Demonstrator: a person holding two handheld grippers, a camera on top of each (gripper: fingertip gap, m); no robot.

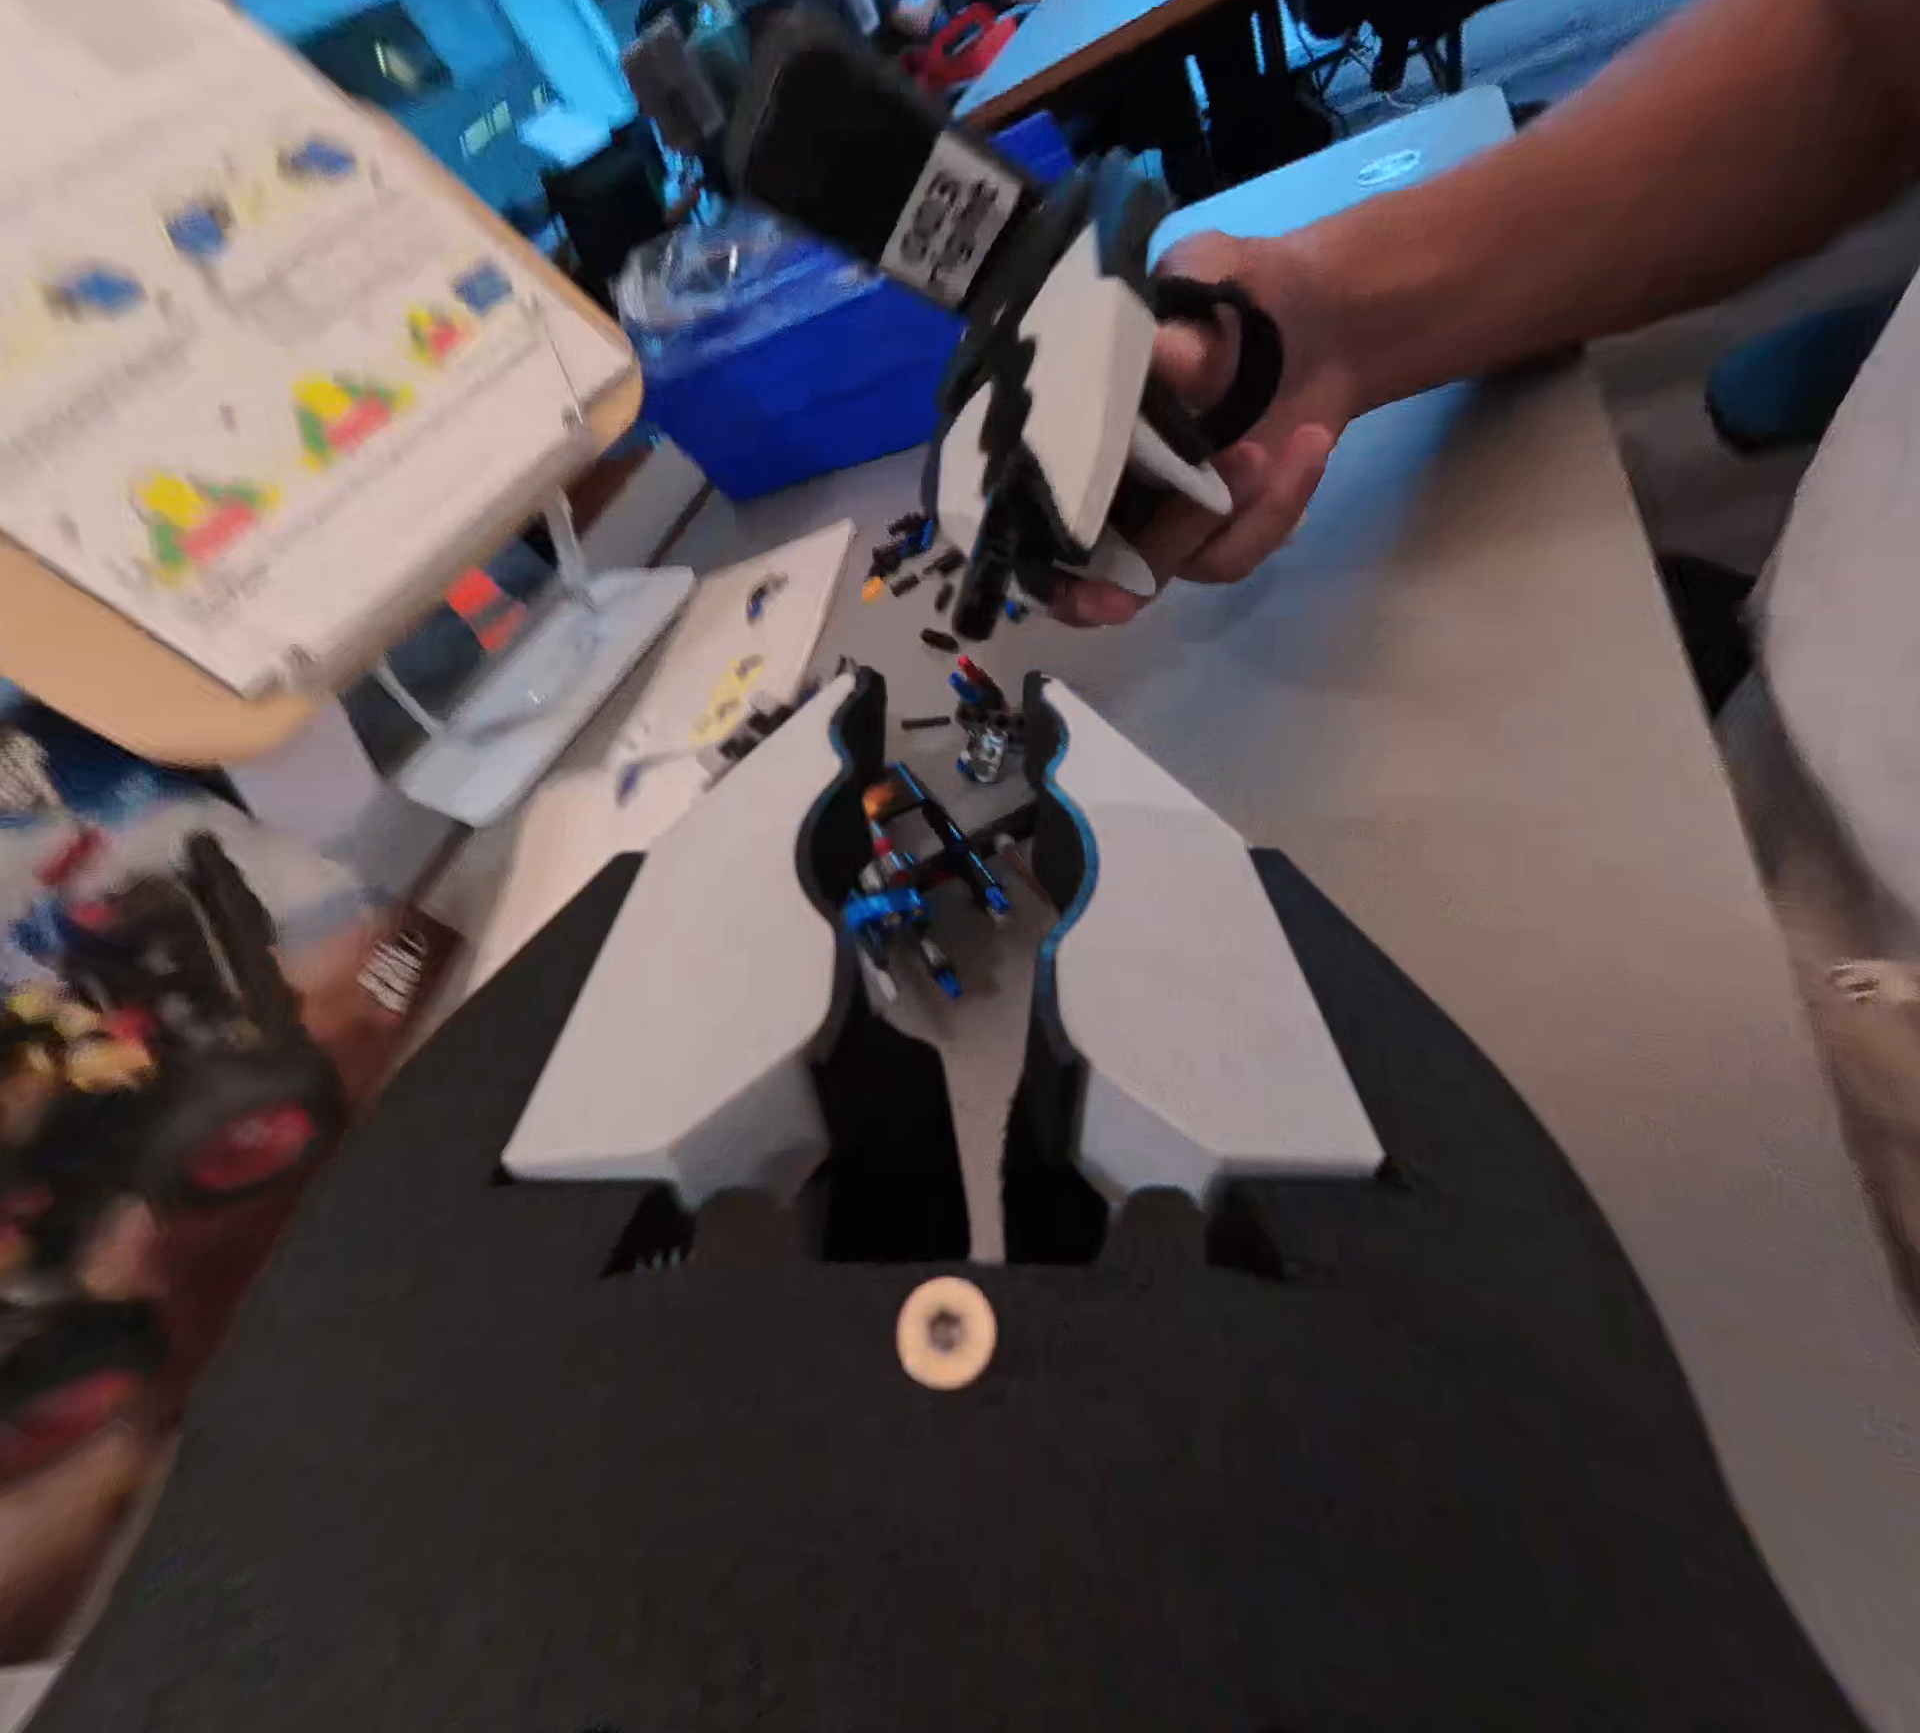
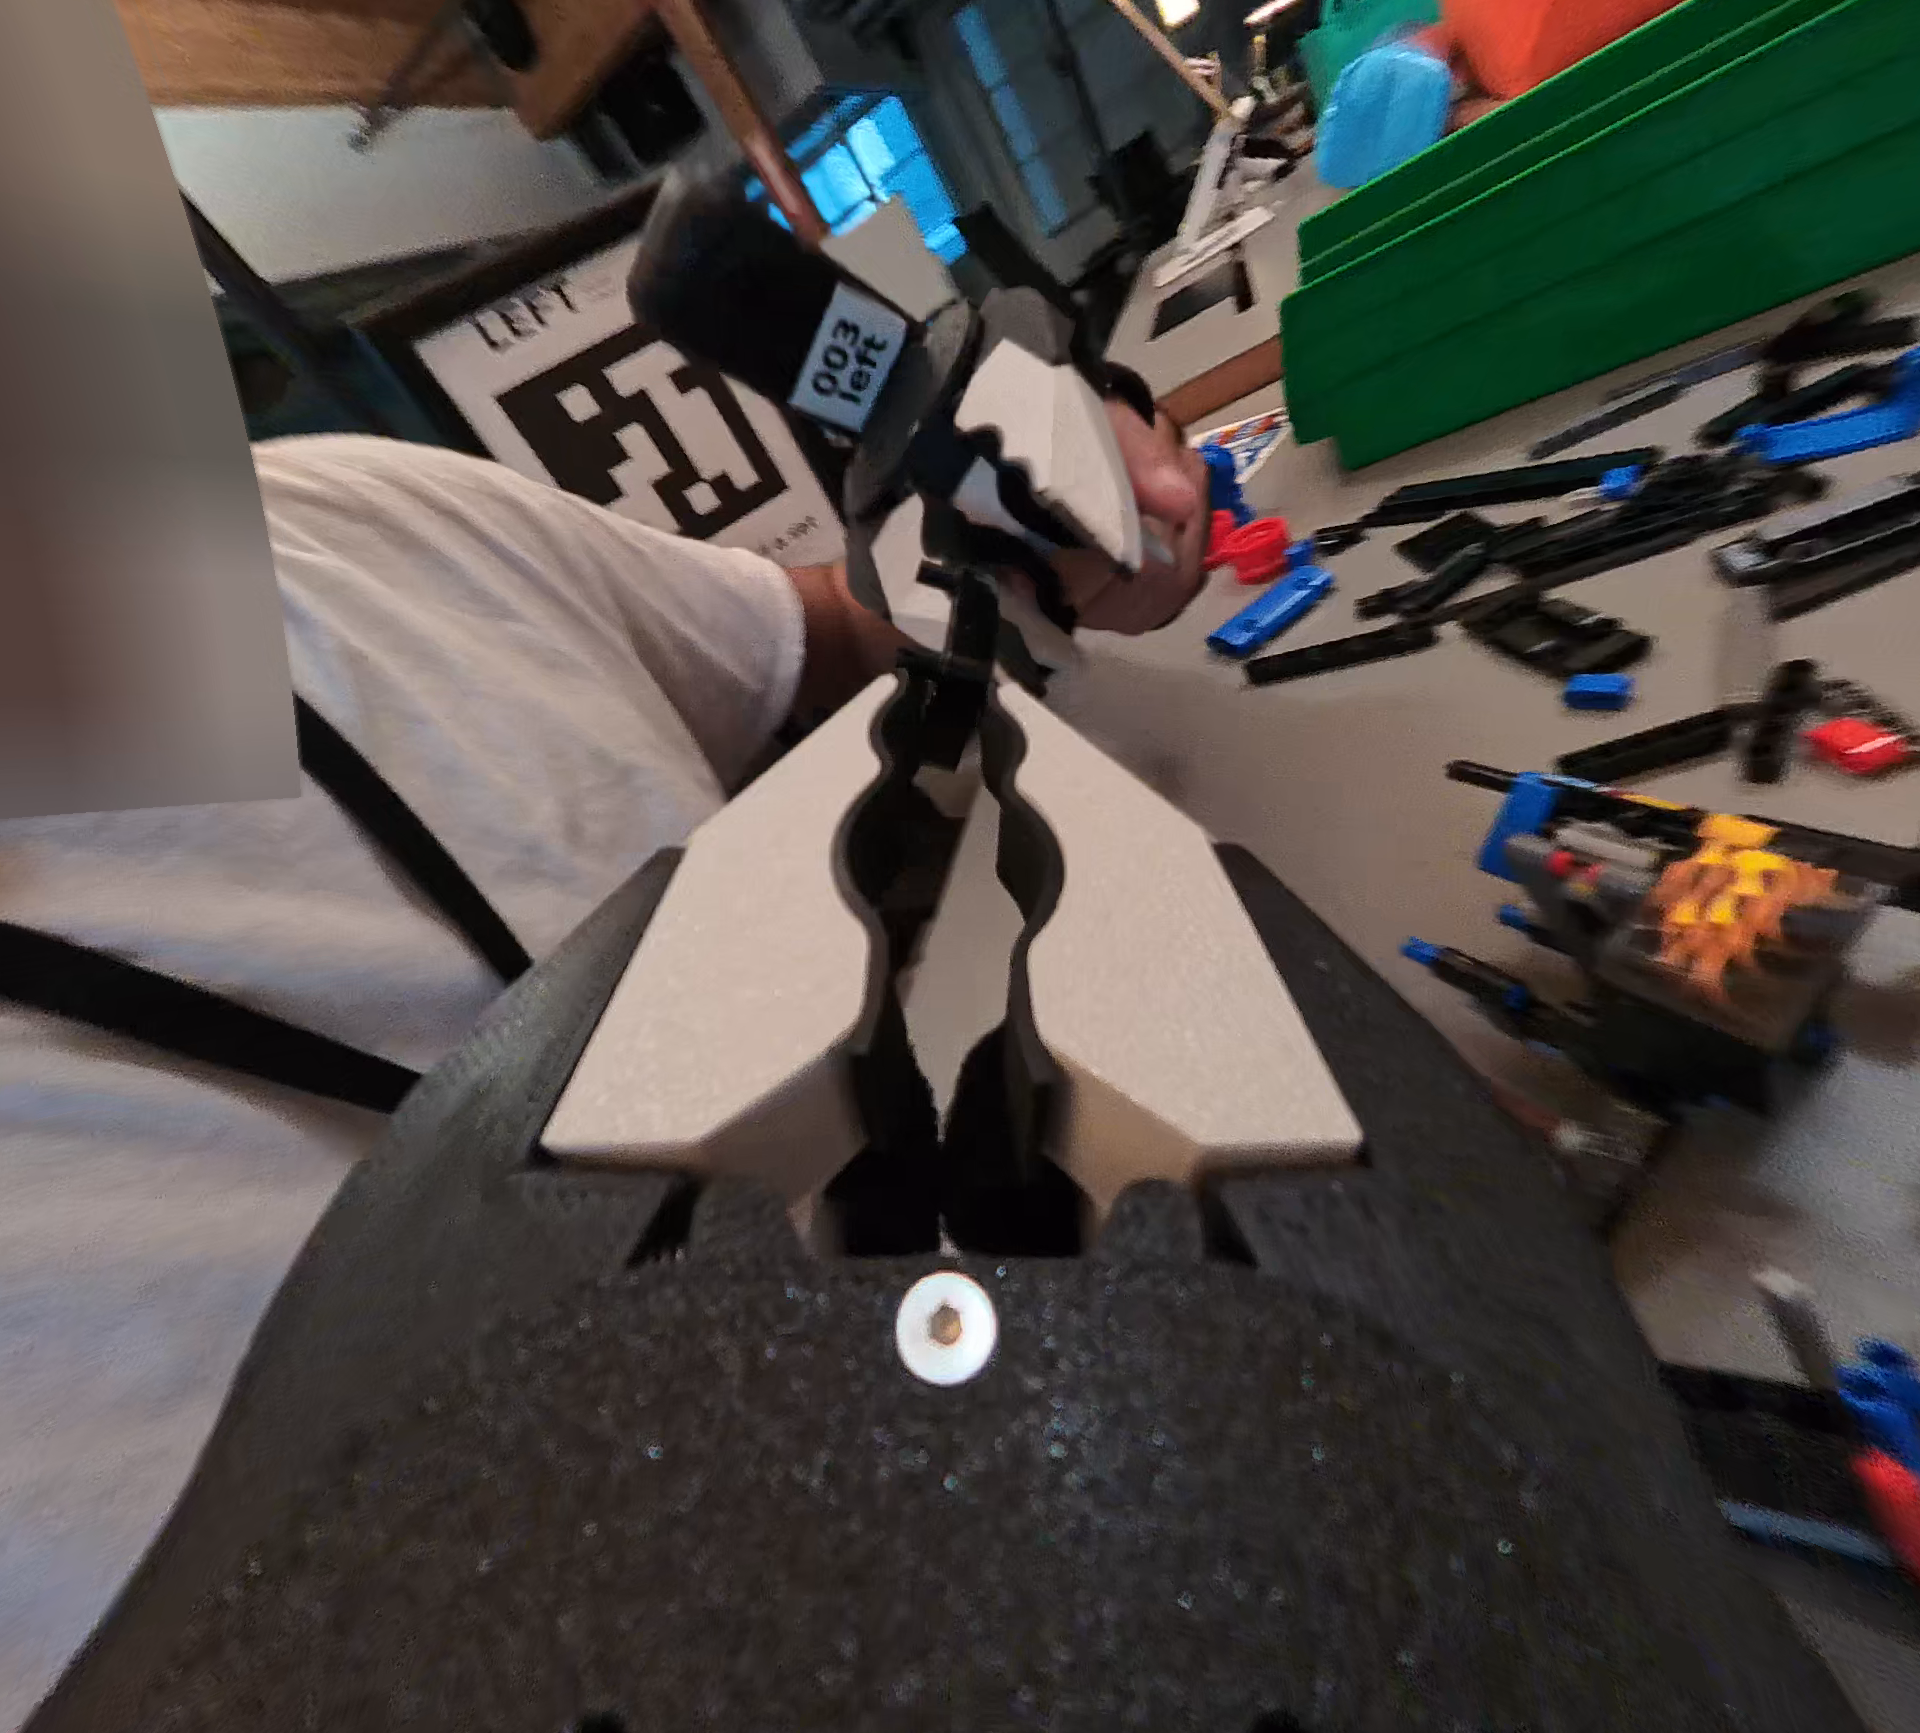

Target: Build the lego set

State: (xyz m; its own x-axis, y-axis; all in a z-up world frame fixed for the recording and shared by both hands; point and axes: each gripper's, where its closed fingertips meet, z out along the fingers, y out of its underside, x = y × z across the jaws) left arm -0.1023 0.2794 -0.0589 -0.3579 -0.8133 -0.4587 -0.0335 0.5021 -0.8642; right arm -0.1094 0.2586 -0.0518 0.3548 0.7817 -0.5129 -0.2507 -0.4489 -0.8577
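L gripper (image 1: 951, 696): my fingers sit apart w/ a clear gap, nothing between them, touching nothing. Through the gap I see the part-built lego model (image 1: 914, 873), black frame w/ blue and orange bits, on the grey table (image 1: 1403, 800) below. Just past it a small grey/blue sub-assy (image 1: 985, 738), then loose black pieces (image 1: 914, 561) scattered farther out.

R gripper (image 2: 940, 696): narrow, tips pinched on a black lego beam (image 2: 961, 644) that sticks up and out past the tips. In the L view the same gripper hangs above the loose pieces, beam pointing down, held in a hand (image 1: 1247, 436).

To the R in my R view: model body w/ flame-print panel (image 2: 1704, 945) on the table, near. Beyond it, black and blue beams (image 2: 1538, 540) spread out. Farthest: green bins (image 2: 1610, 229). L view far-left: instruction sheet (image 1: 260, 312) on a stand, blurred.
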